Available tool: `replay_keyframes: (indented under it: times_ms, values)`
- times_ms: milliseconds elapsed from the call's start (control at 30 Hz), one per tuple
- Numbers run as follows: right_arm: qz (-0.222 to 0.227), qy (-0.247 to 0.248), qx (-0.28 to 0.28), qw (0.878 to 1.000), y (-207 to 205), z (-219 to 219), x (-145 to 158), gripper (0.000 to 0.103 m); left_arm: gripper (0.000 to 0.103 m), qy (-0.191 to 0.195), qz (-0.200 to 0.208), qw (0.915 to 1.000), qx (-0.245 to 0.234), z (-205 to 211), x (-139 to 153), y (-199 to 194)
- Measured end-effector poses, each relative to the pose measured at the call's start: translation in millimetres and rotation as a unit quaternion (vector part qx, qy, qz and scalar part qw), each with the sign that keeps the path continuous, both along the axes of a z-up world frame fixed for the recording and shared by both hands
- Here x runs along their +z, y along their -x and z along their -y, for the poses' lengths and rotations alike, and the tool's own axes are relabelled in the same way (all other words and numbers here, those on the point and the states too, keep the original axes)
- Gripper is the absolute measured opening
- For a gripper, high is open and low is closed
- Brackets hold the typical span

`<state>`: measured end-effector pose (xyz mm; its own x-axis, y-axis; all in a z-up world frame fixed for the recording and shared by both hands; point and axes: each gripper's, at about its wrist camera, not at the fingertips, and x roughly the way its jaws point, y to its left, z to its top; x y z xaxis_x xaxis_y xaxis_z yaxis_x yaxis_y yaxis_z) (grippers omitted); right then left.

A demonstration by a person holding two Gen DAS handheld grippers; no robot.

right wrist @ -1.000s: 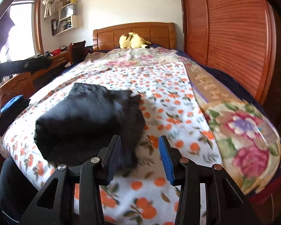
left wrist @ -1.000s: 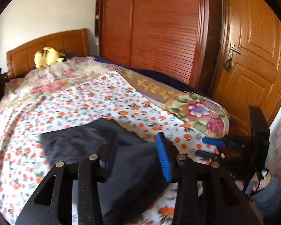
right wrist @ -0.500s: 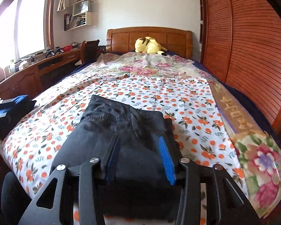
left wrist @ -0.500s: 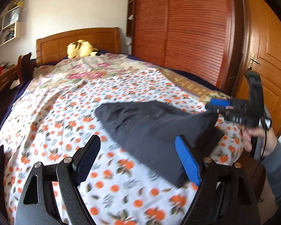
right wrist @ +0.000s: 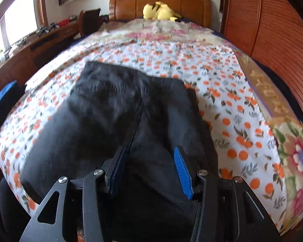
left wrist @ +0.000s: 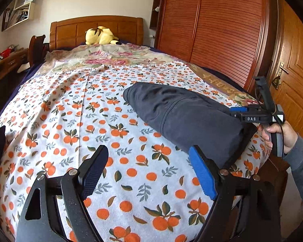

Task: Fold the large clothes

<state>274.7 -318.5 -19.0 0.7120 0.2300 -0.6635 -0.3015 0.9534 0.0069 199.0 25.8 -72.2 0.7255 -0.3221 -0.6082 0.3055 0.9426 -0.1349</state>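
A dark folded garment (left wrist: 187, 119) lies on the orange-print bedsheet (left wrist: 74, 121), near the bed's foot. My left gripper (left wrist: 148, 153) stands wide open over the bare sheet, just left of the garment, with nothing between its fingers. My right gripper (right wrist: 149, 149) hovers low over the near end of the garment (right wrist: 119, 111). Its jaws are opening, dark cloth lies under and between them, and the pads do not press on it. In the left wrist view the right gripper (left wrist: 240, 112) shows at the garment's right end, held by a hand (left wrist: 276, 135).
A yellow plush toy (left wrist: 100, 35) sits by the wooden headboard (left wrist: 74, 28). A floral quilt (right wrist: 293, 151) runs along the bed's right side, beside a wooden wardrobe (left wrist: 212, 24) and door (left wrist: 293, 60). A desk and chair (right wrist: 88, 18) stand on the left.
My left gripper let go of the dark garment, opened wide and swung left over the bare sheet. My right gripper moved from the sheet to above the garment's near end.
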Motion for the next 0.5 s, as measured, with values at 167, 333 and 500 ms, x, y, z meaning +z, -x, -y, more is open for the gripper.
replay_keyframes:
  times_ms: [167, 333, 500]
  values:
    - [-0.011, -0.024, -0.011, 1.0, -7.6, 5.1, -6.4, 0.061, 0.083, 0.003, 0.0, 1.0, 0.001, 0.1, -0.9, 2.4]
    - [-0.038, -0.058, 0.0, 0.998, -9.8, 15.4, -16.6, 0.061, 0.083, 0.003, 0.0, 1.0, -0.001, 4.4, -0.5, 3.9]
    - [-0.037, -0.059, 0.006, 0.998, -10.8, 17.0, -17.4, 0.061, 0.083, -0.003, 0.0, 1.0, -0.003, 9.2, 0.1, 3.6]
